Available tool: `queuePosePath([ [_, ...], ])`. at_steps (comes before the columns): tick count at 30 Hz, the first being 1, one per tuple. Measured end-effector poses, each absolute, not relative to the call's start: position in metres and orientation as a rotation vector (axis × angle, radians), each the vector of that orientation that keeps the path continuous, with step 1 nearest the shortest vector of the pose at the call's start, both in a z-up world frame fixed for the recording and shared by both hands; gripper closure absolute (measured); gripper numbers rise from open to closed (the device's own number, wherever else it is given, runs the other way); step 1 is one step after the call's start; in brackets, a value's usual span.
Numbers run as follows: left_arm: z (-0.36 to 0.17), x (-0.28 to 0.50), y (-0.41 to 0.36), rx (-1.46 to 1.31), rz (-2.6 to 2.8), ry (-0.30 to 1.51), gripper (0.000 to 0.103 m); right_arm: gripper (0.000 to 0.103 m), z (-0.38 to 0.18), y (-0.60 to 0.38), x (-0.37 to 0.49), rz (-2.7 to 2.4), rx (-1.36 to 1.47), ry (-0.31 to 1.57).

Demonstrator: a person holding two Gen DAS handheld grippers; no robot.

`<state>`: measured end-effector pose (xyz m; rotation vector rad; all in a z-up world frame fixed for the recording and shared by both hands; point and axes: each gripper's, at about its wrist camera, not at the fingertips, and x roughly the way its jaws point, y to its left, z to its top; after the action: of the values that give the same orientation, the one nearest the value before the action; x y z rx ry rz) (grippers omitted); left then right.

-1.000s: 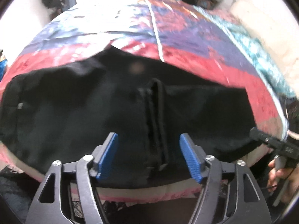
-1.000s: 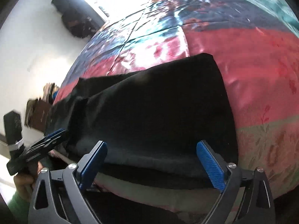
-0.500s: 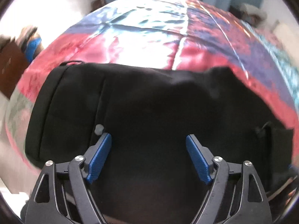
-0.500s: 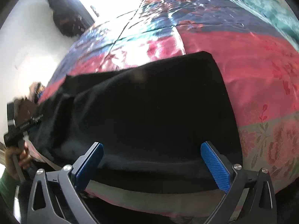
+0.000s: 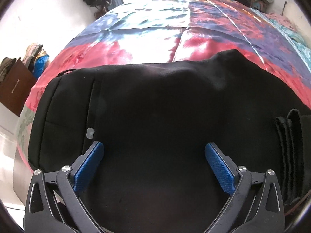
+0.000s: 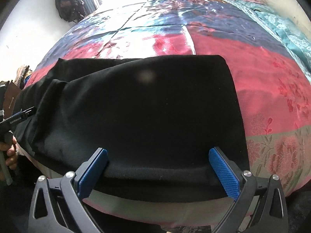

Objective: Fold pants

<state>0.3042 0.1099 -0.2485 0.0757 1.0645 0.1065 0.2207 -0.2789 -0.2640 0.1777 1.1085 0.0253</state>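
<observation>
My left gripper [image 5: 153, 151] stands wide open, its blue pads [image 5: 88, 167] spread far apart over the black pants [image 5: 165, 106]; nothing sits between them, and I cannot tell whether the tips touch the cloth. My right gripper [image 6: 158, 159] is just as wide open, its pads [image 6: 223, 174] either side of the near hem of the pants [image 6: 145, 106], gripping nothing (contact with the fabric is again unclear).

The pants lie flat across the near part of a bed, on a shiny patchwork cover [image 5: 155, 33] of red, blue and teal panels. In the left view I see the waistband end at the left, with a pale button [image 5: 89, 131] just beyond the left pad and a seam running up from it. At the right edge, a ridge of stacked folds [image 5: 289, 145] stands up from the cloth. In the right view the pants end in a squared edge toward the right, with a floral border of the cover [image 6: 272, 139] beyond it, and the near hem hangs slightly over the bed's edge.

The black fabric swallows most detail, so layers are hard to count. The left gripper [image 6: 18, 116] appears at the right view's far left, cut off, with the hand [image 6: 9, 149] holding it only partly visible.
</observation>
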Motion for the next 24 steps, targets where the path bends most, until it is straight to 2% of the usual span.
queuePosePath([
  [7,-0.25,0.307,0.108,0.091,0.117,1.064,0.0,0.0,-0.265,-0.277,0.222,0.015,0.159,1.116],
  [12,-0.251,0.299,0.105,0.103,0.142,0.984,0.0,0.0,-0.266,-0.273,0.223,-0.002,0.138,1.127],
  [15,-0.242,0.304,0.112,0.1,0.09,1.057,0.001,0.0,-0.266,-0.273,0.224,-0.008,0.139,1.134],
  [21,-0.174,0.324,0.202,-0.111,0.025,1.021,0.001,0.0,-0.265,-0.274,0.227,-0.007,0.14,1.158],
  [24,-0.18,0.355,0.276,-0.264,0.124,1.12,0.001,0.0,-0.266,-0.274,0.227,-0.01,0.14,1.156],
])
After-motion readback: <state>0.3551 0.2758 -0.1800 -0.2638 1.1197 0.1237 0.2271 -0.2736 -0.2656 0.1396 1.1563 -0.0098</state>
